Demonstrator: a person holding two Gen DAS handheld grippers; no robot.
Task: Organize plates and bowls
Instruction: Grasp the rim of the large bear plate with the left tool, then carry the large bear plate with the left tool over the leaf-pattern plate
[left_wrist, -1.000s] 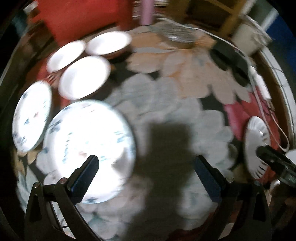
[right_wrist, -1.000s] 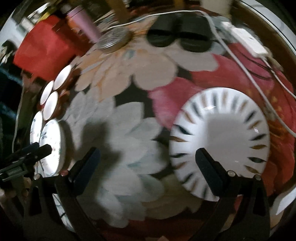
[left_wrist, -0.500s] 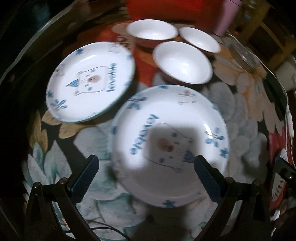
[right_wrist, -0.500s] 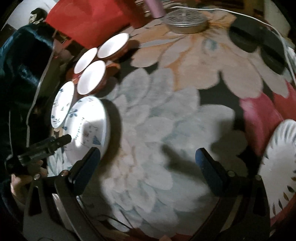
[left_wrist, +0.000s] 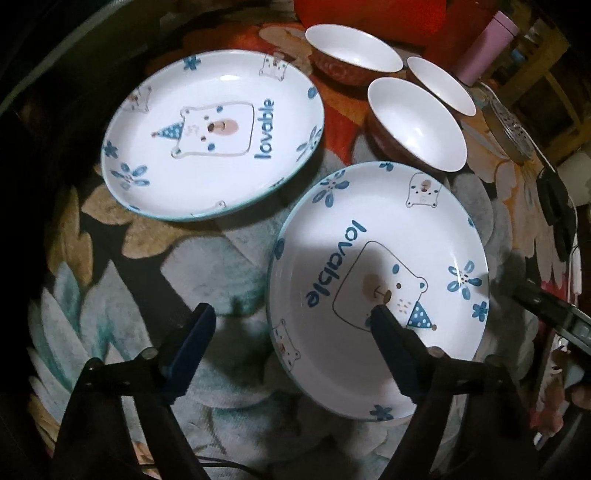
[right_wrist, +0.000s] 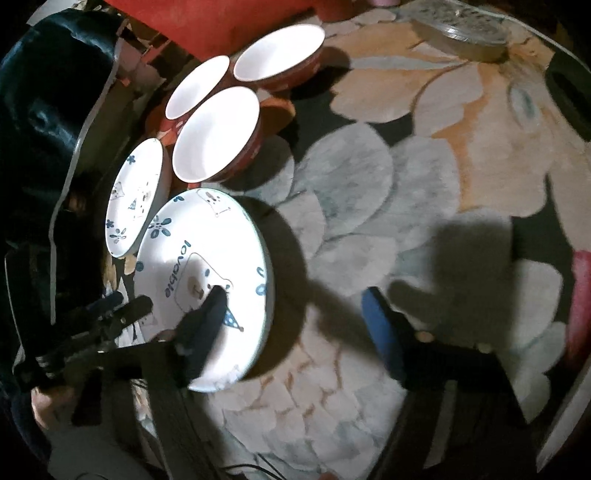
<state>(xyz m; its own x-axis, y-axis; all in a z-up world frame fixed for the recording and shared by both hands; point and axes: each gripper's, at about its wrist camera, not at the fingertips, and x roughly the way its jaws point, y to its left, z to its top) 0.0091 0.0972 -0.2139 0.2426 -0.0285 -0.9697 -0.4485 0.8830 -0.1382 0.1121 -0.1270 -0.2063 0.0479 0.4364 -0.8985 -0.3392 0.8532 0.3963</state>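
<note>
Directly beneath both grippers' spread jaws, near plate (left_wrist: 376, 258)

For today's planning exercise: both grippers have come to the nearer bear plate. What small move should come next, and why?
Probably close both sets of jaws on the near plate. Each gripper, left and right, straddles an opposite rim, one finger over the plate, one outside. The jaws have just been closing but do not yet seem to press. The matching far plate lies beside it, ready for stacking.

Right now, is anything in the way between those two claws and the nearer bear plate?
Nothing visible is. The left gripper straddles one rim of the nearer bear plate, the right gripper the opposite rim. Both have just been closing, rim between the jaws, pads not yet pressing. The second bear plate and three bowls lie beyond.
</note>
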